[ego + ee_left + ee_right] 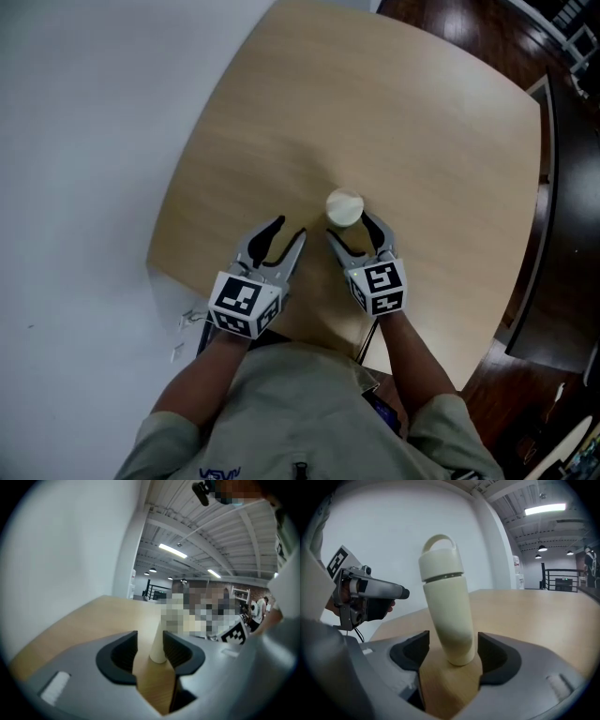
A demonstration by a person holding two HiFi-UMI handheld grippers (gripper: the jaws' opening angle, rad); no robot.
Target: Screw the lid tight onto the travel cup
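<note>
Travel cup (344,207) upright on the table (394,112), near its front edge, with the lid (439,559) already seated on top and a thin seam showing beneath it.

My right tool (352,230) stands with its jaws apart, one on each side of the cup's lower body; they are not closed on it. My left tool (289,230) is likewise apart and empty, with the cup just ahead of its tips.

Handling, as I judge it: the body is stiff and smooth-walled, so likely slippery under the pads. It is tall and narrow, so prone to tip if pushed high up. I cannot tell whether it is filled.

I would clamp the body low with my right tool. My left would grip the lid's side wall, not its loop handle (438,542), for the turn.
</note>
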